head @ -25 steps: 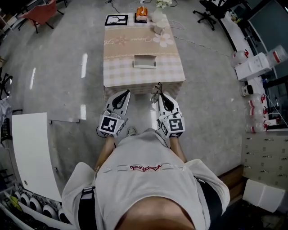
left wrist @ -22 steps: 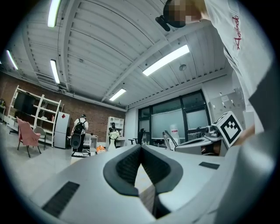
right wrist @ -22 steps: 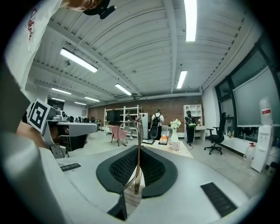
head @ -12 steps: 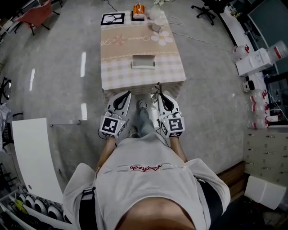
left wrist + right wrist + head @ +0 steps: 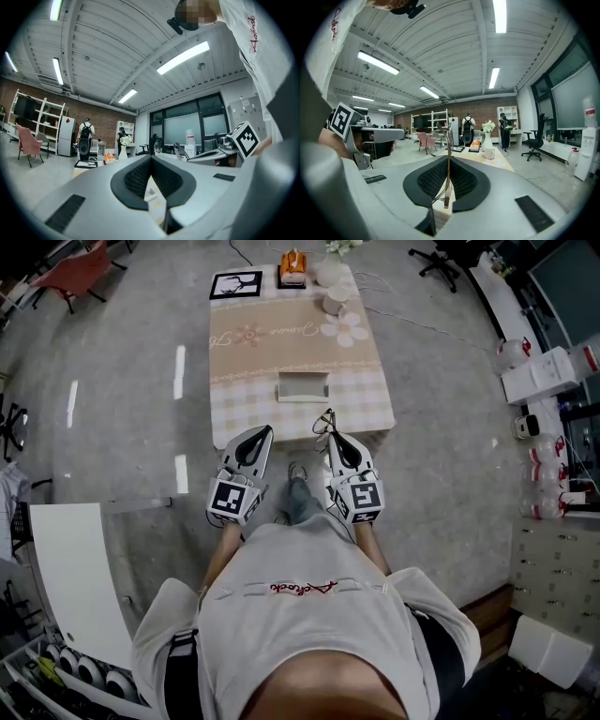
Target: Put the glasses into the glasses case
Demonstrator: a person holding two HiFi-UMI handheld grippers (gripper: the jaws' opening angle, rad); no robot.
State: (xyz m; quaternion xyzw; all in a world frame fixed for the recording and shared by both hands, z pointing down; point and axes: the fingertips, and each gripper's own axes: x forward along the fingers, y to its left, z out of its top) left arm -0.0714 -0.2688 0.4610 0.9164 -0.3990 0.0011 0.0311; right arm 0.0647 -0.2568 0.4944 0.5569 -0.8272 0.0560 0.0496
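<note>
The white glasses case lies open on the checked table, near its front edge. Thin wire-framed glasses are held in my right gripper, which is shut on them just over the table's front edge, a little short of the case. In the right gripper view the frame rises from between the shut pads. My left gripper hovers beside it to the left, at the same edge. Its jaws meet at the tip with nothing between them.
At the table's far end stand an orange object, a white cup, a vase and a framed black-and-white picture. A white panel lies on the floor to the left, and shelves with boxes stand to the right.
Both grippers have come forward together to the table's front edge, the right one still carrying the glasses. The case now lies closer to the fingertips.
</note>
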